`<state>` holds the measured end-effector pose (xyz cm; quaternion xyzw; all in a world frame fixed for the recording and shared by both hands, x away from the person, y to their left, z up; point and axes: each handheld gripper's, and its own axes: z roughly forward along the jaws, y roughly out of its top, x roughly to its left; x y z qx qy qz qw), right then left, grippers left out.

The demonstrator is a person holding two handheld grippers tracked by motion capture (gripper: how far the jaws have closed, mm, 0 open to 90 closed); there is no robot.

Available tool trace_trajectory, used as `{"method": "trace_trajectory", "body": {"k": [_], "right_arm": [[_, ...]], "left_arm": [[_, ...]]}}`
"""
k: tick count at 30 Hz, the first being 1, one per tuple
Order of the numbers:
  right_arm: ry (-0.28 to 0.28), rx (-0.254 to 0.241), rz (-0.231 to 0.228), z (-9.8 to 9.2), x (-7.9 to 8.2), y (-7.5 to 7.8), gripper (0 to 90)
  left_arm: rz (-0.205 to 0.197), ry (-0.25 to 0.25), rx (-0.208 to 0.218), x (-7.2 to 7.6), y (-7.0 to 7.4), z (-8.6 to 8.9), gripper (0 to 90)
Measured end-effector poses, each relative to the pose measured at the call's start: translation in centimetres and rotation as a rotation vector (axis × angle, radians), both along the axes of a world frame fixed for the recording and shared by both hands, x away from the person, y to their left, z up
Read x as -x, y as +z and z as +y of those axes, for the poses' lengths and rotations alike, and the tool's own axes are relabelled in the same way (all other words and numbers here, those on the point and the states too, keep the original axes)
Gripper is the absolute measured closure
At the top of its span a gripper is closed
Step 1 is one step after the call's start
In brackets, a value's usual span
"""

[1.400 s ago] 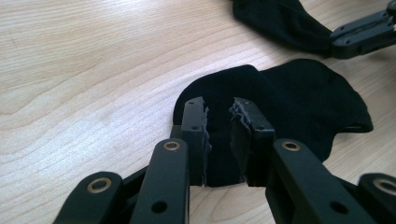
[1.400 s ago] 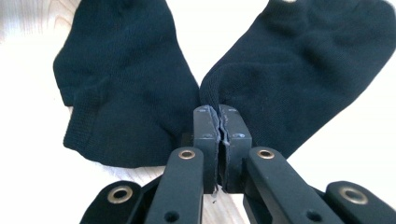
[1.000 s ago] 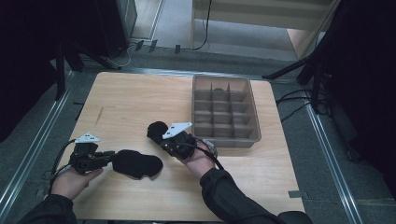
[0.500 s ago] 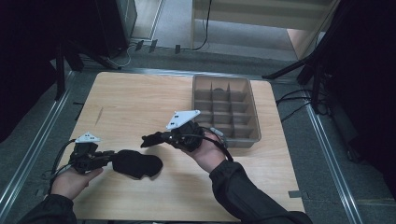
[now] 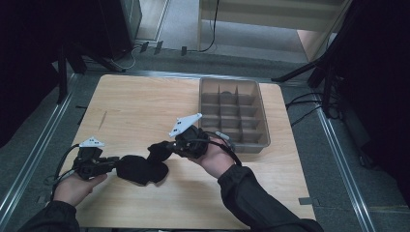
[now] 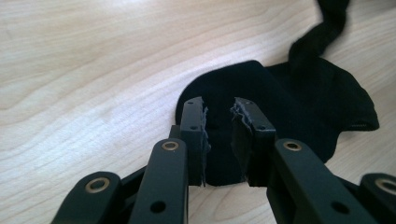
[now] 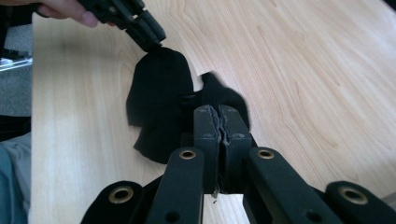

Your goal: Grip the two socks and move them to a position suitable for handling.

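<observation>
A black cloth (image 5: 140, 169) lies crumpled on the wooden table (image 5: 135, 106) near its front edge. My left gripper (image 5: 115, 162) lies low at the cloth's left end. In the left gripper view its jaws (image 6: 218, 105) stand a little apart with a fold of the cloth (image 6: 317, 102) pressed between the pads. My right gripper (image 5: 162, 147) hovers above the cloth's right end, shut on a pinch of it. A twisted strand (image 6: 334, 18) rises toward it. The right gripper view has its jaws (image 7: 218, 112) closed tight over the cloth (image 7: 159, 93), and the left gripper (image 7: 152, 39) beyond.
A grey plastic box (image 5: 263, 121) with several compartments stands at the table's right, just behind my right hand. Cables trail from both grippers. Metal rails run along the floor on both sides of the table.
My right gripper has risen and swung its jaws leftward, drawing one end of the black cloth up off the table. The left gripper has stayed put.
</observation>
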<state>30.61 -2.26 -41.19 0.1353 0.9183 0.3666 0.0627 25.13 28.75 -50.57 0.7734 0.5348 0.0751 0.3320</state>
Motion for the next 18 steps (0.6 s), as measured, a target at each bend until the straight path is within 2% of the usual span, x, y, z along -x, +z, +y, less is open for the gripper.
{"method": "trace_trajectory", "body": {"k": [8,14,18], "right_arm": [[-0.011,0.051,0.035,2.6,-2.9,-2.0,87.4],[-0.025,0.082,0.098,4.5,-5.1,-3.9,87.3],[-0.031,0.112,0.094,5.6,-6.3,-4.4,87.1]], "left_arm": [[0.009,-0.013,0.002,-0.2,-0.3,0.0,73.4],[0.037,-0.032,0.01,-0.4,-0.8,0.0,72.9],[0.034,-0.036,0.011,-0.5,-0.7,0.0,72.9]]}}
